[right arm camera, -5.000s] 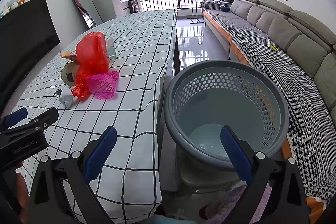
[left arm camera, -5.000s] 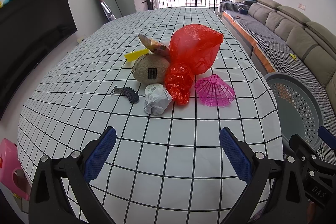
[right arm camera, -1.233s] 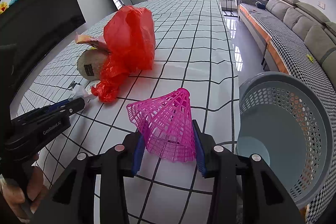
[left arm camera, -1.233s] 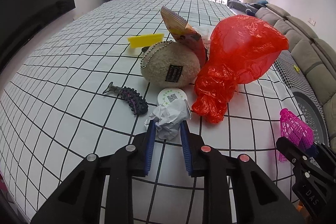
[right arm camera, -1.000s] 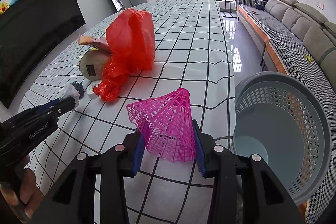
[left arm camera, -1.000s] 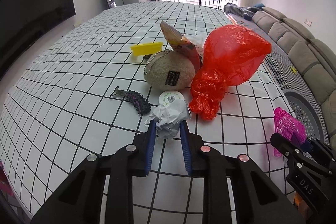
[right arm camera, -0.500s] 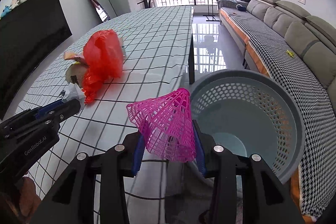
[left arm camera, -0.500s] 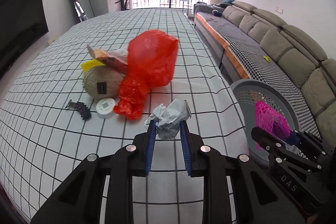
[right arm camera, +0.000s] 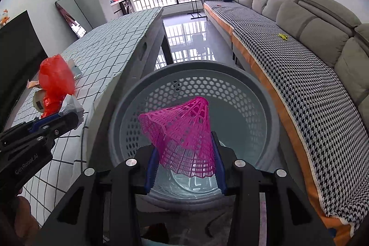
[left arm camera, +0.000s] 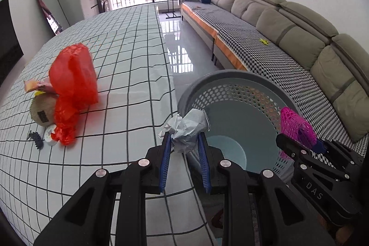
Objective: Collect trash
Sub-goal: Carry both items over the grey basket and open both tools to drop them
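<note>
The grey basket (right arm camera: 265, 112) stands right of the worktop (left arm camera: 115, 75). Right tool (right arm camera: 184, 156) grips the pink mesh cone (right arm camera: 184, 130) over it; left tool (left arm camera: 184, 149) clenches crumpled paper (left arm camera: 184, 128) near the rim, where release risks a floor drop.

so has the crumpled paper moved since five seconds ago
Yes. The crumpled paper has left the checked table, where it lay by the red bag; the left gripper now holds it at the grey basket's rim.

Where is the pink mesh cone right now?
The pink cone is clamped in the right gripper, held over the grey basket beside the table.
</note>
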Available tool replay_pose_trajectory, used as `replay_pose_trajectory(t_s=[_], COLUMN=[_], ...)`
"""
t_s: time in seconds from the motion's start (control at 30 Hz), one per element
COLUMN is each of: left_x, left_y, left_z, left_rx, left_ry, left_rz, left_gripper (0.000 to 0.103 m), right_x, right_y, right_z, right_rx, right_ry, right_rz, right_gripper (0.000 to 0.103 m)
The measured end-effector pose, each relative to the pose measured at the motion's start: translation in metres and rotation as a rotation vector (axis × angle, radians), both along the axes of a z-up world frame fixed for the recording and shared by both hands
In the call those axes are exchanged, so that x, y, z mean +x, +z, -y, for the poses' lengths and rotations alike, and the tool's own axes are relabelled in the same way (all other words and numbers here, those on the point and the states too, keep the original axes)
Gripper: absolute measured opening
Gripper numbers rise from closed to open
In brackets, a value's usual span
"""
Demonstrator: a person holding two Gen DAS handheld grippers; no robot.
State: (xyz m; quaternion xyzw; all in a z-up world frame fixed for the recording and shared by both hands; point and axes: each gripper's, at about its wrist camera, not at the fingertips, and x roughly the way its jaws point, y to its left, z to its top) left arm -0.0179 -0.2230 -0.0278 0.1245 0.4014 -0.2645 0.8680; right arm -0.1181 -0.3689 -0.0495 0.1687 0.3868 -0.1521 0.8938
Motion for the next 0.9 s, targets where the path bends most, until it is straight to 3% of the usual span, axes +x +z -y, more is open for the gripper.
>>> replay_pose_trajectory(t_s=[0.53,0.9], left_x=[0.009,0.020], left_y=[-0.027,-0.037], left_z=[0.043,0.052], left_rx=[0.052,0.042], left_ry=[-0.053,-0.062], left_rz=[-0.037,-0.067], left_gripper=[0.024,0.026], right_x=[-0.004,0.003], right_y=[-0.022,-0.029], right_z=[0.032,0.041], right_rx=[0.018,0.032], right_ry=[-0.046,-0.048], right_rz=[-0.028,-0.032], right_gripper=[0.040,0.040])
